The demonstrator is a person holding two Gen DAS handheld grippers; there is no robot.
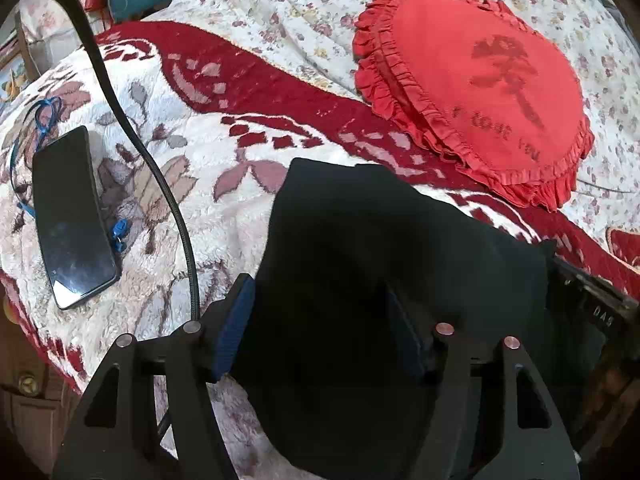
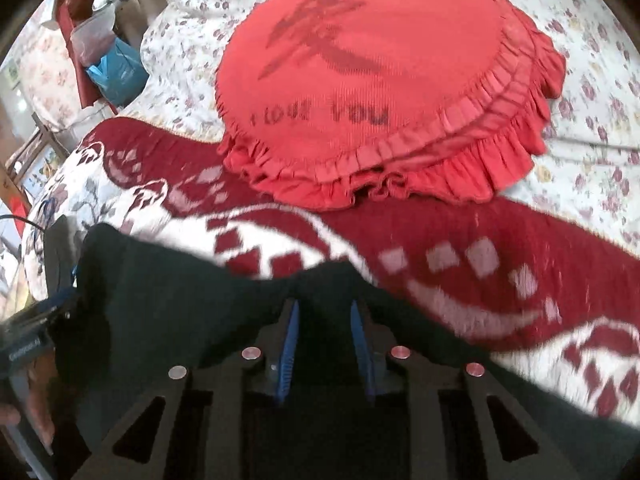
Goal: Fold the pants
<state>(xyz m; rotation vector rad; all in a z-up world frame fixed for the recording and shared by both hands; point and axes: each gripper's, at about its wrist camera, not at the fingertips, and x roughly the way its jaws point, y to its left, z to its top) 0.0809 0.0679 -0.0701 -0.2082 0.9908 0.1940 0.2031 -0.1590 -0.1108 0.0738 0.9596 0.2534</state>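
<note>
Black pants (image 1: 360,248) draped on fleece blanket (image 1: 168,208), soft & floppy, prob. light. Left gripper (image 1: 320,320) fingers apart w/ cloth between; right gripper (image 2: 325,312) narrowly apart around edge. Best hold: hem corners.

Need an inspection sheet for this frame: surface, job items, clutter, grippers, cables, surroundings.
Surface: bed with a red-and-white plush blanket over a floral sheet.
Job's things: black pants lifted off the blanket, spanning both grippers.
Clutter: red ruffled cushion reading "I love you", lying across the blanket's far edge and the sheet; black phone screen-up on the blanket, with a blue cord beside it.
Grippers: left gripper wide apart with pants cloth between its fingers, grip unclear; right gripper narrow, cloth draped at the tips, grip unclear.
Cables: black braided cable arcing over the blanket toward the left gripper.
Surroundings: blue bag and other bags beyond the bed's far left corner.
</note>
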